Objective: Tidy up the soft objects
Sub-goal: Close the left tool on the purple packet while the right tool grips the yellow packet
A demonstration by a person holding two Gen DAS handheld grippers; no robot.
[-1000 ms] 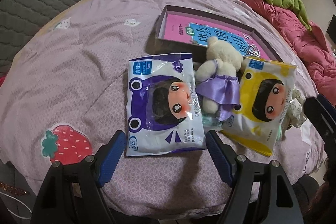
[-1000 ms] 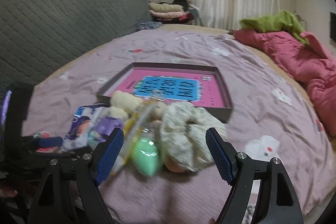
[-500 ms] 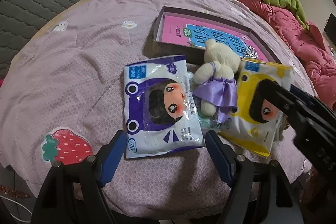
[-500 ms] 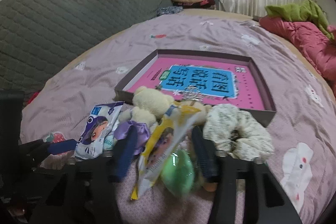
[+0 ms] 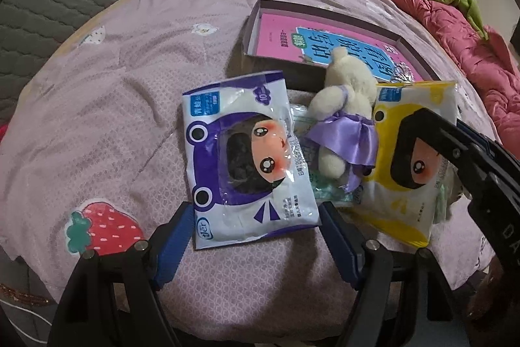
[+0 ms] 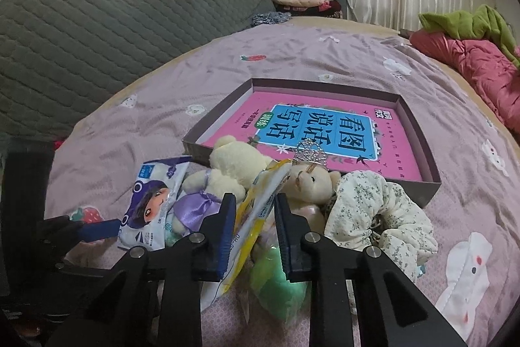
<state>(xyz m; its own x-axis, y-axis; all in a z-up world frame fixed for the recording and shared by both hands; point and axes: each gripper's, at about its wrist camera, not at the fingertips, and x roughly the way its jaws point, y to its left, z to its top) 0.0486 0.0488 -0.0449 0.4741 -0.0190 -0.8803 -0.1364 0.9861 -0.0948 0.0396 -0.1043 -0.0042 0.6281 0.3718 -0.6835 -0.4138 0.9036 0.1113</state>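
Leftmost, the left gripper (image 5: 253,236) hangs with its blue pads spread wide, gripping nothing; the near edge of the purple packet (image 5: 243,165) lies between its fingertips, flat on the lilac bedspread (image 5: 113,106). Just ahead and to the right of that packet, a cream teddy in a purple satin dress (image 5: 344,132) lies on its back, overlapping the packet's right side. Beyond the teddy sits a shallow open box (image 5: 252,25) with a pink and blue book (image 5: 344,44) lying inside it.

Further right, the right gripper (image 6: 253,233) has its pads pinched together on the yellow packet (image 6: 260,200), which stands on edge between them, tilted up off the bedspread. Directly under that gripper's right finger lies a soft green toy (image 6: 276,285). Just ahead of the fingertips a second small bear wearing a silver tiara (image 6: 308,181) faces the camera, touching the yellow packet. To the gripper's right, a floral cream scrunchie (image 6: 380,217) rests against the box's near wall.
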